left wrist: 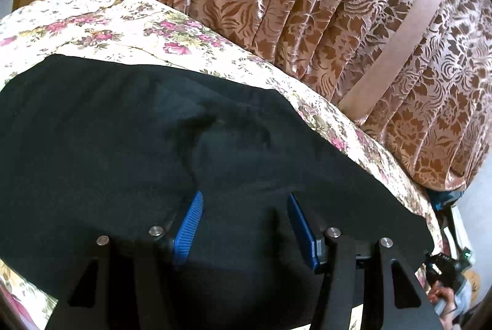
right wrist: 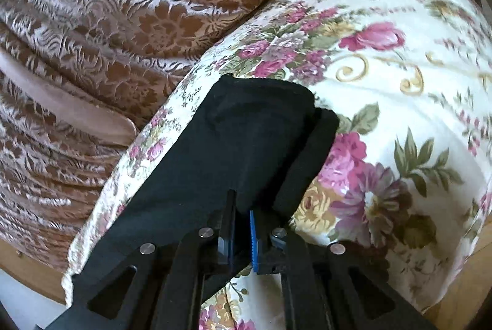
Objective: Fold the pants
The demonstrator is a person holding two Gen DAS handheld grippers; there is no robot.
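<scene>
1. Holding the black pants (right wrist: 246, 139) tight in my right tool (right wrist: 241, 225), I keep its two fingers pinched together on the cloth near the leg ends.
2. My left tool (left wrist: 244, 207) sits over the wide part of the pants with its blue fingers (left wrist: 190, 222) apart. I see no cloth squeezed between them.
3. The pants lie on the flowery bed cover (right wrist: 384, 90), next to the brown curtain (left wrist: 307, 7).
4. I think the good way is to lift the pinched end gently and bring it over the wide part.
5. I want the edges to match, so I go slowly and stay away from the bed's edge.
</scene>
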